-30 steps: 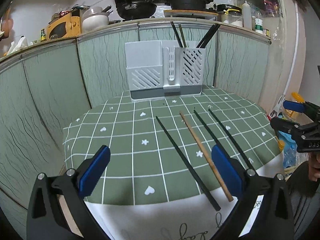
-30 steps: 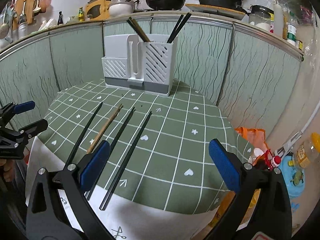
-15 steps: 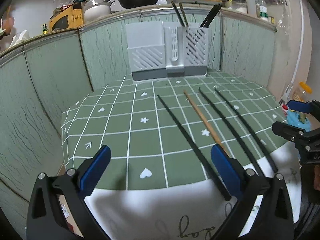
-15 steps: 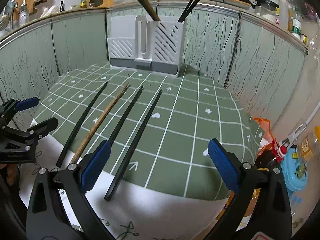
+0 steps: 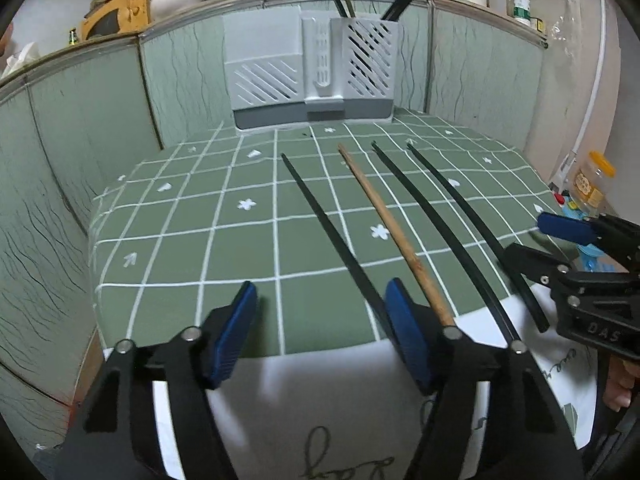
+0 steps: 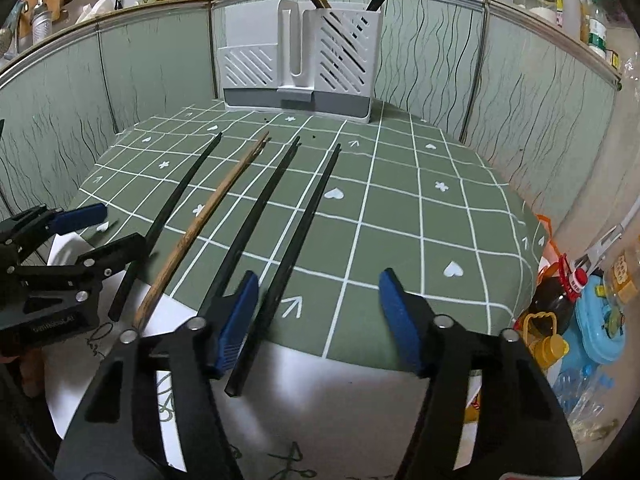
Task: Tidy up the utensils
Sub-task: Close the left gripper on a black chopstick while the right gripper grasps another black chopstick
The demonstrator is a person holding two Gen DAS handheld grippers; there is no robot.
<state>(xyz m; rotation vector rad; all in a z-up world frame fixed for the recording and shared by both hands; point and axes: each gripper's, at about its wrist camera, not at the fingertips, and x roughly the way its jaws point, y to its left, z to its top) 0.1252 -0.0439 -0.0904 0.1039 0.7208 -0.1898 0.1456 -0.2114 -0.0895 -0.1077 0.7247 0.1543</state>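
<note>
on the bench, covered with a green checked cloth, four chopsticks lie side by side, long axes running from the near edge toward the white utensil holder at the back, near ends overhanging the cloth edge; three are black, one is the wooden chopstick; more chopsticks already stand in the holder's right compartment; left gripper hangs low at the near edge, fingers half spread and just narrowing from wide, nothing pressed between them; the leftmost black chopstick lies just to the right of the gap, its near end passing behind the right finger, so whether that finger touches it cannot be told; right gripper, likewise part-way drawn in with nothing clamped, has the rightmost black chopstick running into its gap close beside the left finger, the right finger standing well apart from it; the neighbouring black chopstick passes behind that left finger; judgement: each hand is nearest the outermost stick on its own side; the sticks lie roughly along the fingers, so the coming pinch would fall across a thin shaft near its overhanging end, the right gripper better placed than the left.
</note>
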